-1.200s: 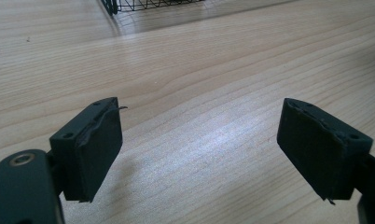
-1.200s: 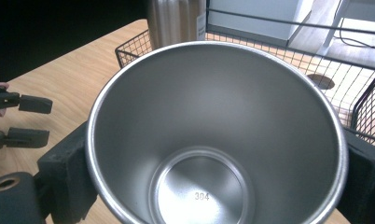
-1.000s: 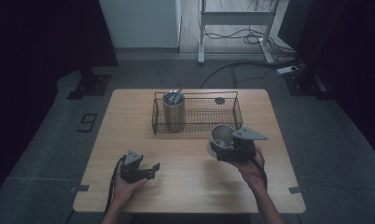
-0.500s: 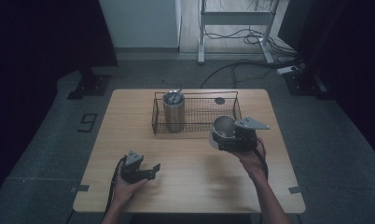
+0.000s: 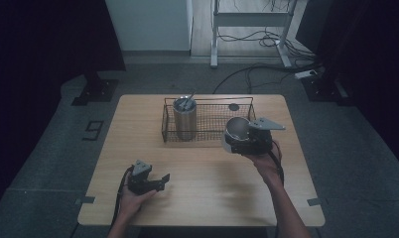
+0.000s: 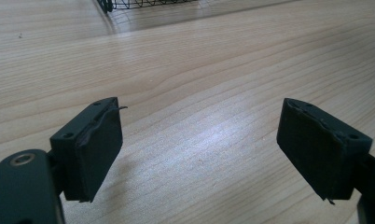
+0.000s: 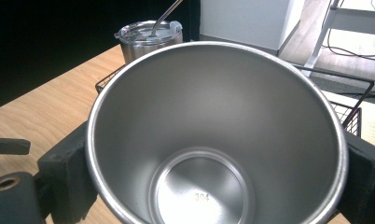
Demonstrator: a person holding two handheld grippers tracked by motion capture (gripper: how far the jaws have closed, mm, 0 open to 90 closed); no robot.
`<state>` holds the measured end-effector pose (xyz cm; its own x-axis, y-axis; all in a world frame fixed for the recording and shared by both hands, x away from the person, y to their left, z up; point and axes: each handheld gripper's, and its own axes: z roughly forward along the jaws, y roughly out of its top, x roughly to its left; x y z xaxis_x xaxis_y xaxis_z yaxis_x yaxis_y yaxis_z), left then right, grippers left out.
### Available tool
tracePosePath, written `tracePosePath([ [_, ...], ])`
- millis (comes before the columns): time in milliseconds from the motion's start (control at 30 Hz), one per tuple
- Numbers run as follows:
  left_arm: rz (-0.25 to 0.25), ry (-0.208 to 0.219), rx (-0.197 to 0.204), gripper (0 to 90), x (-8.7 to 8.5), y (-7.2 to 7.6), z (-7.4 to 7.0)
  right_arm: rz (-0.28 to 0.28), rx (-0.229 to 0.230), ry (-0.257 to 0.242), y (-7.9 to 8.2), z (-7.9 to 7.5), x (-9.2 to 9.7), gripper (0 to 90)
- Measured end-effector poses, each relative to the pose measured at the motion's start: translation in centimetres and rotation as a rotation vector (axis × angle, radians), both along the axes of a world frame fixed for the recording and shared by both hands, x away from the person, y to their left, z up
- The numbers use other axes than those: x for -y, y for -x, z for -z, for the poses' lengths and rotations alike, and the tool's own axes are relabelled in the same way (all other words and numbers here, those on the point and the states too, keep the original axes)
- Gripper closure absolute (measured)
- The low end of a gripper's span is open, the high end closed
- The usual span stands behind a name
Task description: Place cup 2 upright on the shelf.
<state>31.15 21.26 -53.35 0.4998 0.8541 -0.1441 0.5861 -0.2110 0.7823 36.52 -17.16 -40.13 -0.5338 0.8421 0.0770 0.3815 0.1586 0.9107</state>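
Cup [image 5: 235, 130], bare steel and empty, sits clamped between the right tongs [image 5: 239, 144], whose pads press on its wall from both sides. In the right gripper view its open mouth faces the camera. It hangs above the counter [image 5: 197, 198], just at the front right corner of the wire basket [image 5: 207, 100]. Inside the basket, at its left end, a lidded tumbler [image 5: 184, 119] with a straw stands upright, well apart from the cup. The left tongs [image 5: 160, 181] rest low near the counter's front left. Their jaws are spread wide with only bare wood between them.
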Motion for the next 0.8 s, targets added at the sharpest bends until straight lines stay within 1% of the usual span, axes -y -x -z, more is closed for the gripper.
tracePosePath([
  [400, 0.004, 0.004, -0.006, 14.7, -0.1, 0.0, 0.0, 0.002, 0.000, 0.009, -1.2, -0.8, -0.2, 6.6],
  [800, 0.000, 0.005, -0.003, 14.7, -0.2, 0.0, -0.1, 0.014, -0.012, 0.005, -2.5, -0.9, -0.2, 6.6],
])
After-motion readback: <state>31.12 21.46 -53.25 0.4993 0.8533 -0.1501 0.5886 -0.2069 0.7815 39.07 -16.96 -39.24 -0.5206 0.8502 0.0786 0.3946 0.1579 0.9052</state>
